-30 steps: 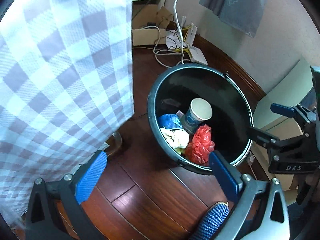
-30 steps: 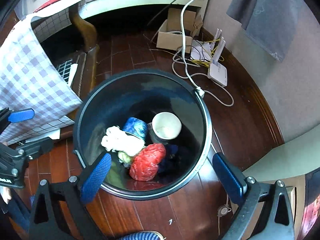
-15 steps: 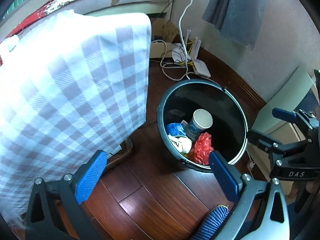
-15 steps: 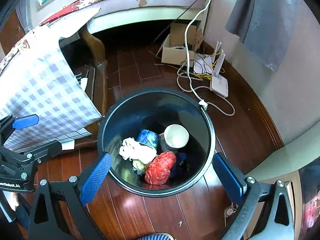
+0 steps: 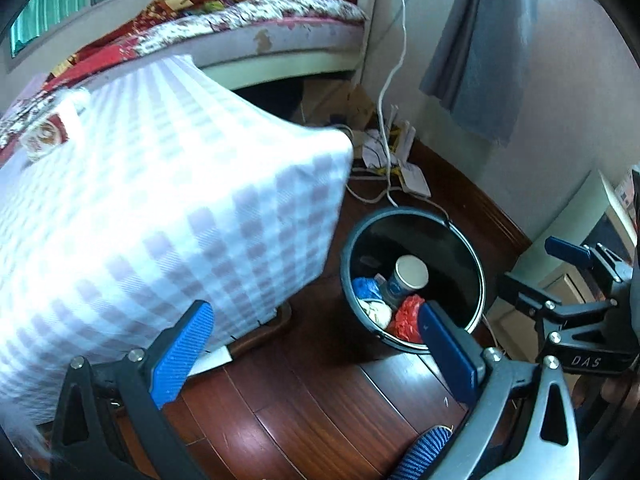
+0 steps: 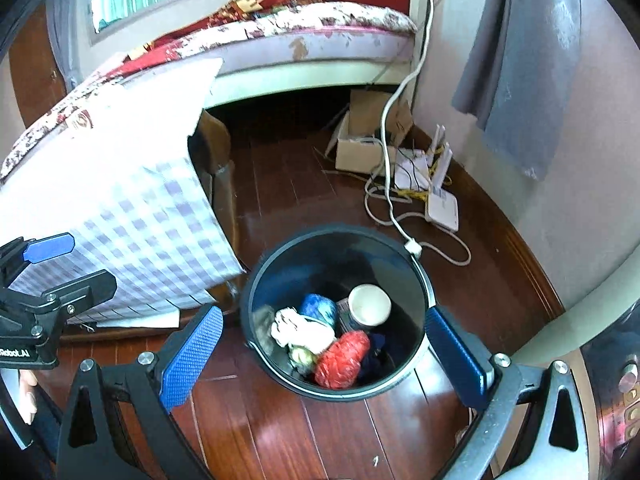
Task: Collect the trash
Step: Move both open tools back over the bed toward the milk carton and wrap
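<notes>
A black round trash bin stands on the dark wood floor. Inside lie a paper cup, a red crumpled bag, white crumpled paper and a blue wad. My right gripper is open and empty, high above the bin. My left gripper is open and empty, above the floor left of the bin. Each gripper shows in the other's view: the left, the right.
A table with a lilac checked cloth stands left of the bin. A bed lies behind. A cardboard box, cables and a white router lie by the wall. A grey cloth hangs there.
Both grippers have risen and pulled back from the bin, which now looks smaller and lower in both views. The bed and tabletop have come into view. Both stay open and empty.
</notes>
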`<state>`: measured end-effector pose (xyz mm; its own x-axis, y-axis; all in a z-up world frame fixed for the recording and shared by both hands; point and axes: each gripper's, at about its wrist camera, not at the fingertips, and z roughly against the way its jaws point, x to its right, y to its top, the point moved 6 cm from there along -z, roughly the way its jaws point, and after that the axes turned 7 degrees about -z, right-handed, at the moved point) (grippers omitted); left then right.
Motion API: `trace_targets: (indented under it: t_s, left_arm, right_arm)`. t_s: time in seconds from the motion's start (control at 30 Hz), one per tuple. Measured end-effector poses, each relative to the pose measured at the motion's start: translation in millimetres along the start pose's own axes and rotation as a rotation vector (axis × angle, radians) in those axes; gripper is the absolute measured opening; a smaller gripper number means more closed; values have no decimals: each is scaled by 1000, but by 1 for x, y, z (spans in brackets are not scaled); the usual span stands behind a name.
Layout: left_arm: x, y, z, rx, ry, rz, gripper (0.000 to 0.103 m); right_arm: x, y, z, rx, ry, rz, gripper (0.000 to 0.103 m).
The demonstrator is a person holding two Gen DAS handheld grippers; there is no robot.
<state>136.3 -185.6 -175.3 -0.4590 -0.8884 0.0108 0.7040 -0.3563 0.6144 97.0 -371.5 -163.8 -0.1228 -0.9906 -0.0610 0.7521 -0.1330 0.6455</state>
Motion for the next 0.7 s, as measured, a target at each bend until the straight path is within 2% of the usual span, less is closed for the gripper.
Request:
trace_targets:
  t_s: [0.4, 0.7]
  left_arm:
    - [-42, 3, 32, 72, 72, 74, 102]
    - [-94, -6, 49, 97, 154, 152, 102]
  right_arm:
    - [-40, 27, 14, 86, 59, 23, 102]
    - [-96, 44, 10, 114, 168, 66, 102]
